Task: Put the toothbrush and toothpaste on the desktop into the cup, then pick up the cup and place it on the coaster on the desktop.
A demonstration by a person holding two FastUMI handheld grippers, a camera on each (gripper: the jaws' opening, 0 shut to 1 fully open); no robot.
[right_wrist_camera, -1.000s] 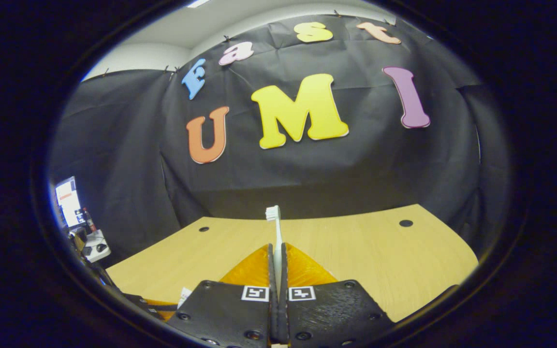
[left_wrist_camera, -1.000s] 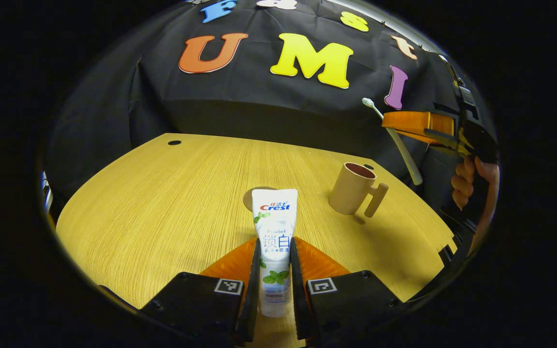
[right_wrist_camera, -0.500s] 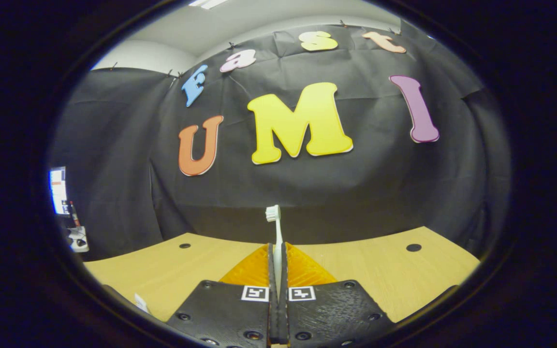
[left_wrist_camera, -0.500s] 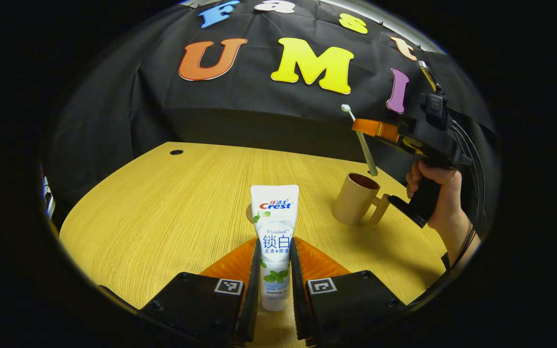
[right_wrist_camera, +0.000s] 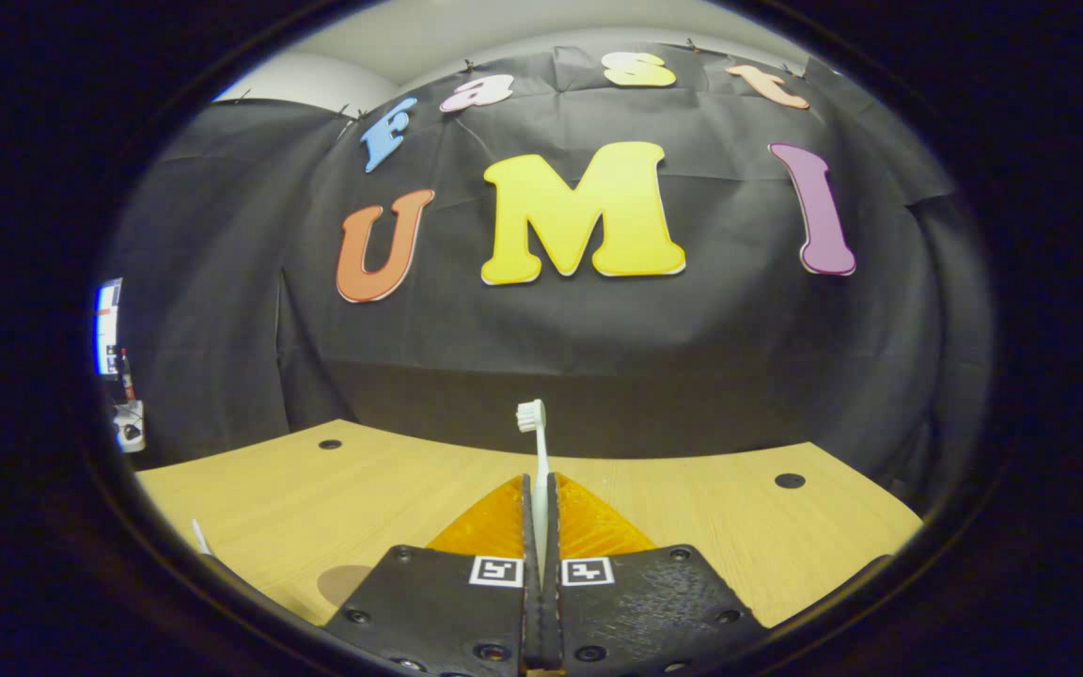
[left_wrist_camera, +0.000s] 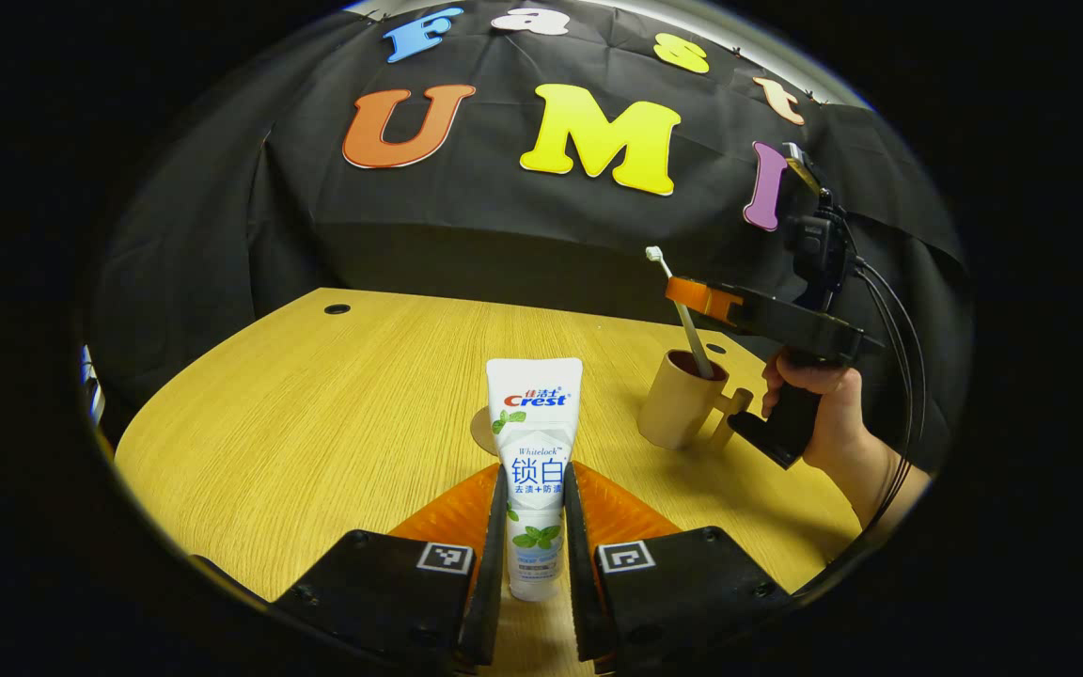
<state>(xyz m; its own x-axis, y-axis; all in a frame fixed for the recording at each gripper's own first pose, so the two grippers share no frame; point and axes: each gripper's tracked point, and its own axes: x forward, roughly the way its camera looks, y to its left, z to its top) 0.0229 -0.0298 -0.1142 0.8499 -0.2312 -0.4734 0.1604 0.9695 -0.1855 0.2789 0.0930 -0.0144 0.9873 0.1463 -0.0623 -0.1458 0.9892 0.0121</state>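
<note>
The left gripper (left_wrist_camera: pixel 534 536) is closed tight on the toothpaste (left_wrist_camera: pixel 534 470). Both fingers (left_wrist_camera: pixel 494 555) press on the lower part of the tube, one on each side. The tube stands upright between them, with its wide flat end on top, over the wooden desk (left_wrist_camera: pixel 316 423). It is white with green leaves printed on it, a brand name in red and blue letters near the top, and blue writing lower down.

Just behind the tube, a bit of the round coaster (left_wrist_camera: pixel 480 428) peeks out, flat on the desk.

Farther right in the left gripper view stands the tan cup (left_wrist_camera: pixel 676 409), with its handle turned to the right. Above it is the right gripper (left_wrist_camera: pixel 692 299), held by a hand (left_wrist_camera: pixel 824 414). It pinches the toothbrush (left_wrist_camera: pixel 682 310) partway along the handle. The brush leans, with the bristles up and to the left, and its bottom end dips inside the cup's rim. It cannot be told if the end touches the cup.

In the right gripper view, the right gripper (right_wrist_camera: pixel 540 527) is squeezed shut on the thin white toothbrush (right_wrist_camera: pixel 536 451), which sticks straight up between the fingers (right_wrist_camera: pixel 525 527). Its bristles face left at the top. The desk (right_wrist_camera: pixel 739 527) lies beyond. Low on the left, a round brown patch shows on the desk; it may be the coaster.
</note>
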